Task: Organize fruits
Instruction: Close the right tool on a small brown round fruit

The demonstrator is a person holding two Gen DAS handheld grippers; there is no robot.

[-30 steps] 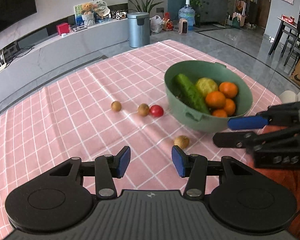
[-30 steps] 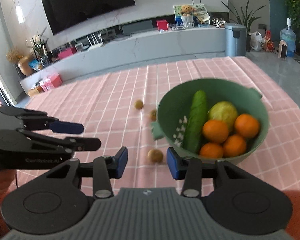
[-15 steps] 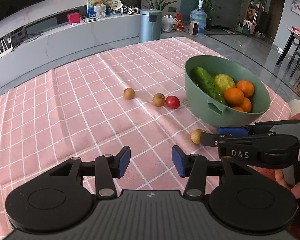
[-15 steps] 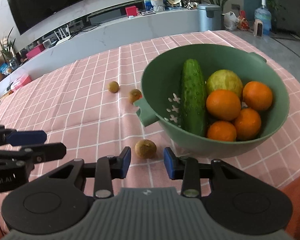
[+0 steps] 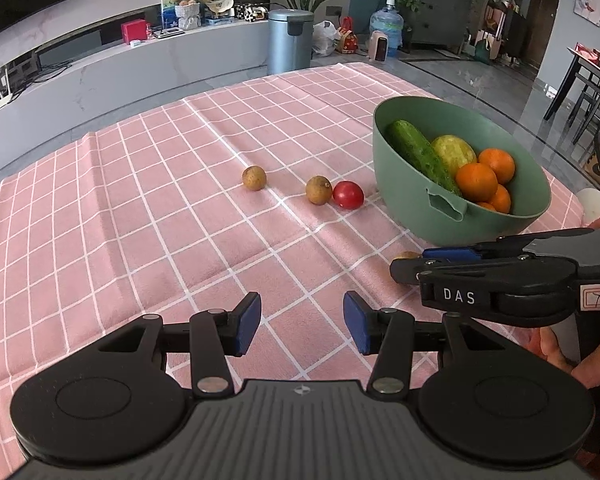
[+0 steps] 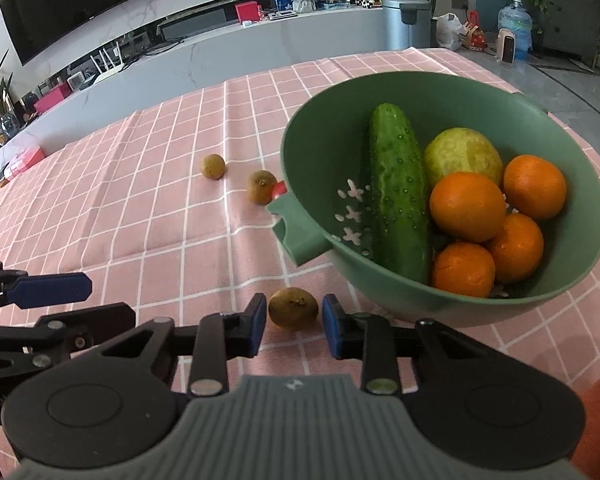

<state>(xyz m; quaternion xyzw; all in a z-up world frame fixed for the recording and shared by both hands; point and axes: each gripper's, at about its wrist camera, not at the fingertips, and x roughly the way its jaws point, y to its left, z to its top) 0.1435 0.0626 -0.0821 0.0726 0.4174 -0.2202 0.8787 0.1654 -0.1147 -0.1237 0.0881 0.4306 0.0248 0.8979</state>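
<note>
Gripping the nearest brown fruit with my right gripper, just beside the bowl.
I'm keeping my left gripper released, empty; three fruits are waiting on the tabletop.

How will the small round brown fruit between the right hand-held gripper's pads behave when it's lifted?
The small round brown fruit looks nearly spherical and sits on flat pink checked cloth, so it could roll if nudged off-centre. The right hand-held gripper brackets it at mid-height, which should hold. Its rind looks dry and matte, probably not slippery. It seems light for its size.
</note>
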